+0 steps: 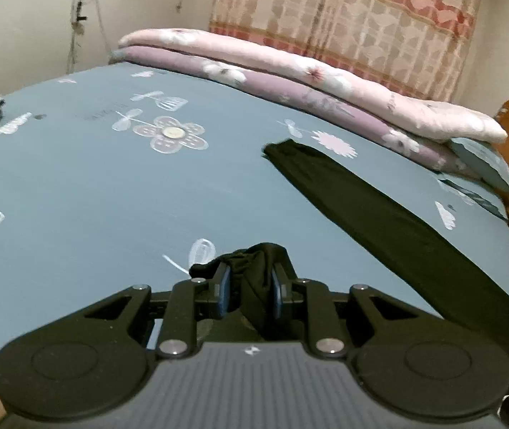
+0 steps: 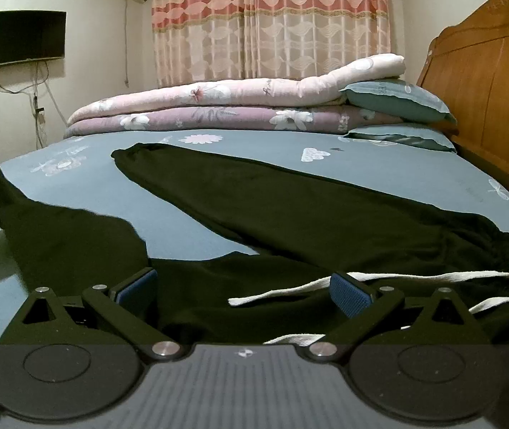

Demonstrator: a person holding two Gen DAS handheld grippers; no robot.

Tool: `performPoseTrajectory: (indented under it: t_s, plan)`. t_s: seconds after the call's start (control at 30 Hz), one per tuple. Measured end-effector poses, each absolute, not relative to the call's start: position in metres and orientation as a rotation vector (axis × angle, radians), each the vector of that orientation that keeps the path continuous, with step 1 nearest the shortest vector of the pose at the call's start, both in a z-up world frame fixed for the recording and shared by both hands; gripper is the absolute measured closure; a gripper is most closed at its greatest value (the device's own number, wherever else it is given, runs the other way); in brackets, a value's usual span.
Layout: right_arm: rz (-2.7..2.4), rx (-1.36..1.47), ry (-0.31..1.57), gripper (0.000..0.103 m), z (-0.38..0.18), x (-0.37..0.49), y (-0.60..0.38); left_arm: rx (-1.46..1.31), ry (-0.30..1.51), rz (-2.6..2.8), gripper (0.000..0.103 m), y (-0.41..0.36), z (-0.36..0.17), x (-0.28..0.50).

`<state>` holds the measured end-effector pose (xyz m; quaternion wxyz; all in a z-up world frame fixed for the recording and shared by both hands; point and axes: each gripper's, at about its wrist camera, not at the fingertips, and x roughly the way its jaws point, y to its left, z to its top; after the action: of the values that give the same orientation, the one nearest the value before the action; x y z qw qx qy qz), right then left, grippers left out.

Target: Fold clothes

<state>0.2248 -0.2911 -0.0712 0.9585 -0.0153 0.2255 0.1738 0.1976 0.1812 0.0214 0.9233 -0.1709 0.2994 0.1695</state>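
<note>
**Inspector A:** We record a pair of black trousers (image 2: 290,207) spread on the bed (image 1: 93,186). One leg lies flat and runs away toward the folded quilts (image 2: 218,107). The other leg (image 2: 40,228) is raised at the left of the right wrist view. The waistband sits nearest us, with its white drawstring (image 2: 361,282) loose across the cloth.

**Inspector B:** Agreed. The left gripper (image 1: 249,282) has its jaws pressed in on a bunched cuff of that black cloth. The right gripper (image 2: 243,286) has its jaws spread wide, low over the waist area and holding nothing.

**Inspector A:** Our first concern is the pinch on the left. The fabric there is gathered in a wad, not a flat edge. We judge that a sideways pull could let it slip out, and the leg would drop in a heap.

**Inspector B:** Second, the drawstring. It lies right beside the right-hand blue pad (image 2: 347,293). If those jaws close where they stand, we think they may catch the cord alone, and it would slide through the waistband instead of lifting the cloth.

**Inspector A:** Third, the lifted leg looks twisted. Laid over its partner that way, we expect a crooked fold with trapped creases.
</note>
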Motion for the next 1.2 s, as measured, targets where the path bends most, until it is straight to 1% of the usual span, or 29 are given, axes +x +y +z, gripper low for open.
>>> performPoseTrajectory:
  t_s: [0.3,0.6,0.8,1.03,1.2]
  plan:
    - [0.354,-0.032,0.462,0.000,-0.072,0.225,-0.291,-0.338,0.635,0.423,0.082,0.212,0.027,0.182]
    - [0.357,-0.048,0.472,0.000,-0.074,0.225,-0.289,-0.315,0.726,0.485,0.082,0.241,0.009,0.182]
    - [0.384,-0.025,0.494,0.000,-0.076,0.228,-0.287,-0.343,0.741,0.461,0.082,0.256,-0.002,0.176]
    - [0.388,0.035,0.513,0.000,-0.051,0.213,-0.297,-0.369,0.755,0.414,0.082,0.274,-0.012,0.161]
    - [0.324,0.037,0.562,0.000,-0.033,0.186,-0.325,-0.372,0.769,0.373,0.082,0.279,-0.024,0.140]
